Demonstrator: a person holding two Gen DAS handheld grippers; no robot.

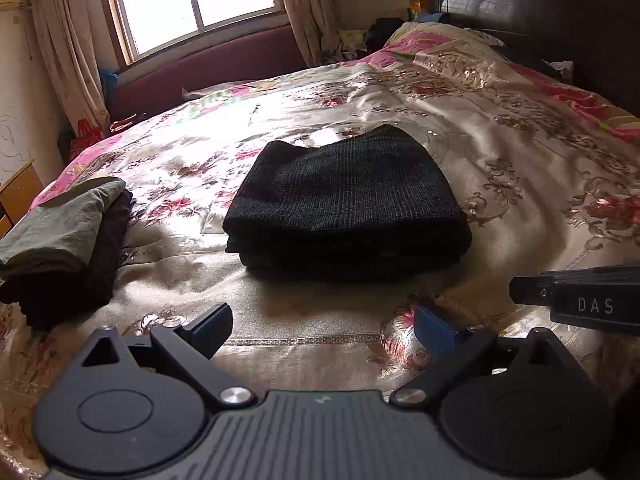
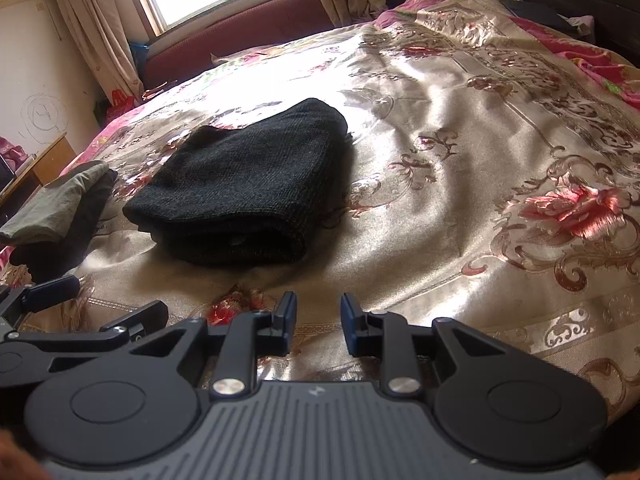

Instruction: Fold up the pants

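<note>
The black pants (image 1: 348, 204) lie folded into a compact thick stack on the floral bedspread (image 1: 500, 184); they also show in the right wrist view (image 2: 244, 188), left of centre. My left gripper (image 1: 324, 326) is open wide and empty, a little in front of the stack. My right gripper (image 2: 318, 322) is open with a narrow gap and empty, in front and to the right of the stack. The right gripper's body shows at the right edge of the left wrist view (image 1: 580, 300). The left gripper's fingers (image 2: 52, 290) show at the left of the right wrist view.
A folded pile of olive-green and dark clothes (image 1: 60, 240) sits at the bed's left edge, also in the right wrist view (image 2: 60, 208). A dark headboard (image 1: 540, 8) stands at the back right, a maroon bench (image 1: 208, 68) under the window, a wooden cabinet (image 1: 20, 192) left.
</note>
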